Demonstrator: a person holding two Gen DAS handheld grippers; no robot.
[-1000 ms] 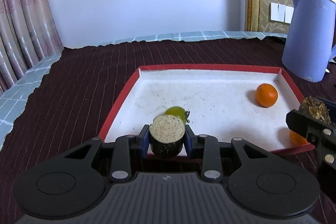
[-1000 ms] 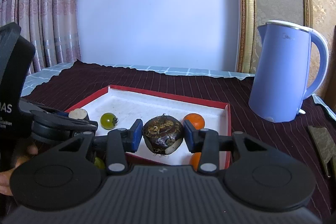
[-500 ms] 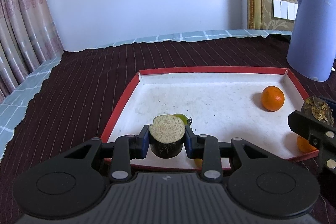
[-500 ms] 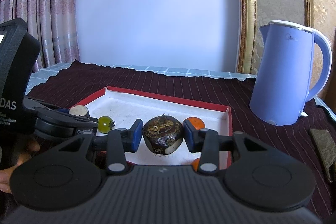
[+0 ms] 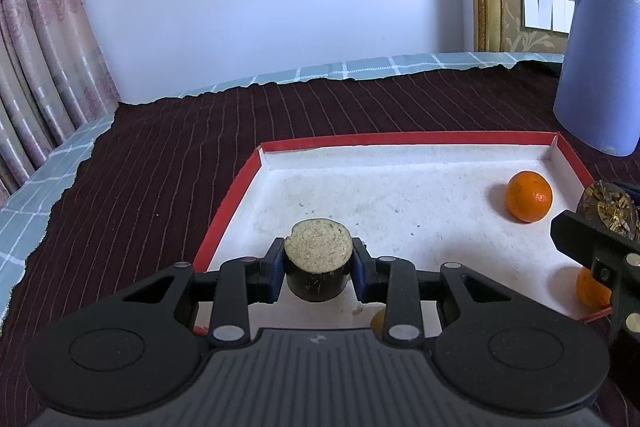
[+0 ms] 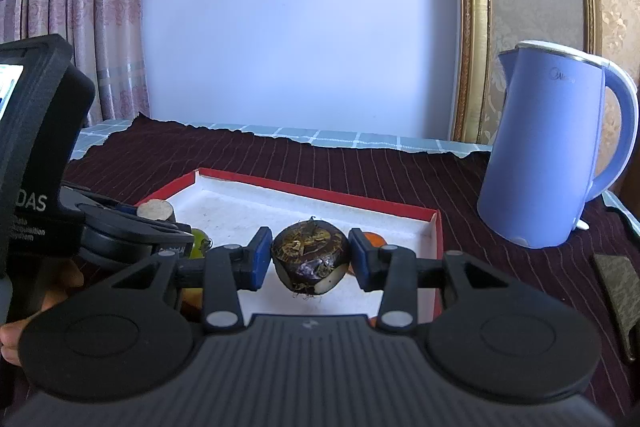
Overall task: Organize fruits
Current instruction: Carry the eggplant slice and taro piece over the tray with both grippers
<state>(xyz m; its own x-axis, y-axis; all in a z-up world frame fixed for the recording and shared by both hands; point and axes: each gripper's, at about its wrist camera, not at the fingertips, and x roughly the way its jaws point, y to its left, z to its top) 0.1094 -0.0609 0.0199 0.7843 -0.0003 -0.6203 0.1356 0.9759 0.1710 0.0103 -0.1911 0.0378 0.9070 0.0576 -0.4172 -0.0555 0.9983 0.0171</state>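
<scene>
fruits go in the tray (image 5: 400, 187): each claw, left (image 5: 319, 261) and right (image 6: 308, 259), is clamped on a dark chunk above it; next, lower and release, clear of the orange (image 5: 529, 196)

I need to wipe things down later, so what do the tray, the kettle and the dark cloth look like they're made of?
Tray: likely cardboard, a matte red rim around a speckled white floor with folded corners. Kettle: probably plastic, smooth lilac with a soft sheen and a moulded handle. Cloth: woven fabric, dark maroon with thin pale stripes, its edge ragged and wavy.
</scene>
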